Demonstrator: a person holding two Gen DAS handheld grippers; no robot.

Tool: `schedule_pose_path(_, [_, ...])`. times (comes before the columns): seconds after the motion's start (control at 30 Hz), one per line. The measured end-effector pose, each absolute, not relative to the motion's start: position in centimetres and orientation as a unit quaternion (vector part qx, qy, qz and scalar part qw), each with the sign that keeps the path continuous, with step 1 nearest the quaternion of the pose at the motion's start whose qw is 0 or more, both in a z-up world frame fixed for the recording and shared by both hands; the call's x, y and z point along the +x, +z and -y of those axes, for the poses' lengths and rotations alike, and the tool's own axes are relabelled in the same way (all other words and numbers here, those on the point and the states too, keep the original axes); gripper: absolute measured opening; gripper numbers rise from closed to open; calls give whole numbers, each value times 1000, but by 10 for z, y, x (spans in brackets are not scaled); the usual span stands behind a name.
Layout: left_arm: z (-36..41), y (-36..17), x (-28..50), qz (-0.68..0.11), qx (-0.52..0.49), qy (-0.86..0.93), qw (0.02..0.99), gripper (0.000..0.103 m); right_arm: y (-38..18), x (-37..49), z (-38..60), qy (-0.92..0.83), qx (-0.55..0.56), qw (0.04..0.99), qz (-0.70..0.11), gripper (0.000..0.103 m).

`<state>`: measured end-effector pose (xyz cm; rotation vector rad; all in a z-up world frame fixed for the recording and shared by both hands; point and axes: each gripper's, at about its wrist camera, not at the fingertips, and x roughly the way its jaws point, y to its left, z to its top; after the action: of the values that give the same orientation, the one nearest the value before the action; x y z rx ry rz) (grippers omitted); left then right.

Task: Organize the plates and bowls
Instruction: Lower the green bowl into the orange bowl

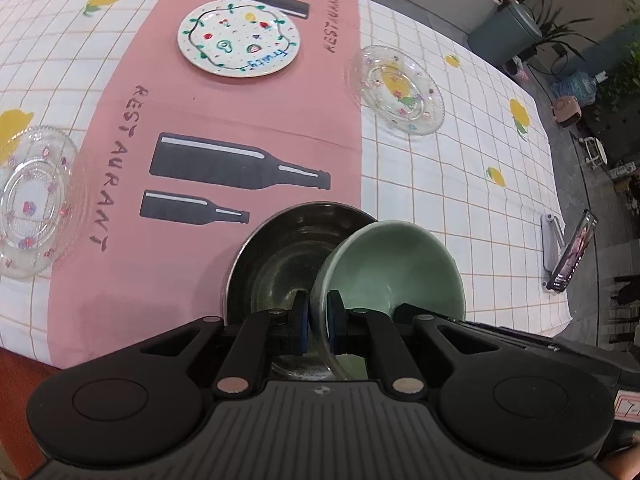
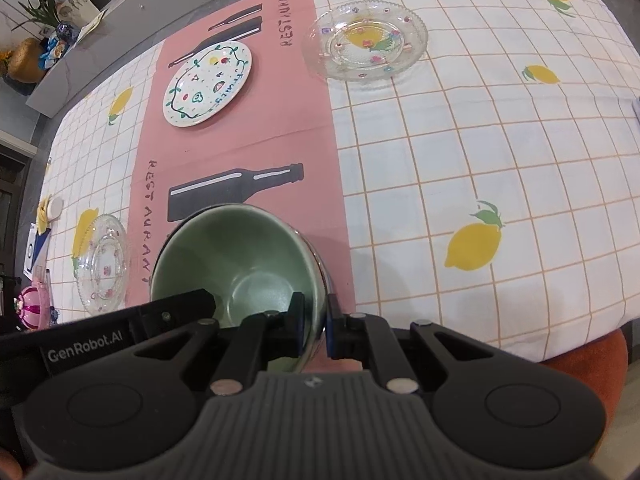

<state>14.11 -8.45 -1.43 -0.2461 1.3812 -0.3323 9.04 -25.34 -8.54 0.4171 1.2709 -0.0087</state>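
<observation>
Two grippers, two bowls, and both grips are thin rim pinches, so that's where I'd expect trouble. Left gripper (image 1: 318, 316) is clamped on the near rim of the green bowl (image 1: 390, 268), which hangs tilted, partly over the steel bowl (image 1: 280, 252) just left of it. Right gripper (image 2: 314, 322) is pinched on the steel bowl's (image 2: 316, 264) near rim, with the green bowl (image 2: 236, 264) sitting inside its outline from that view.

Risk as I see it: a heavy bowl on a rim pinch can swing or slip out, and the rims could clank while nesting.

Further out ahead on the surface (image 2: 460, 152): a painted fruit plate (image 1: 239, 37), a glass plate (image 1: 400, 90) off right, another glass plate (image 1: 32, 200) far left. None block the bowls. A phone on a stand (image 1: 574, 250) sits at the far right edge.
</observation>
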Motion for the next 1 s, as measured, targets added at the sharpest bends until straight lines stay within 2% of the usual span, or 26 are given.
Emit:
schedule_pose_path(0.7, [58, -2, 139, -629, -121, -152, 753, 8, -63, 95, 219, 13, 118, 806, -580, 7])
schedule_pose_path(1.0, [57, -24, 141, -642, -157, -151, 735, 7, -65, 100, 212, -11, 85, 808, -583, 7])
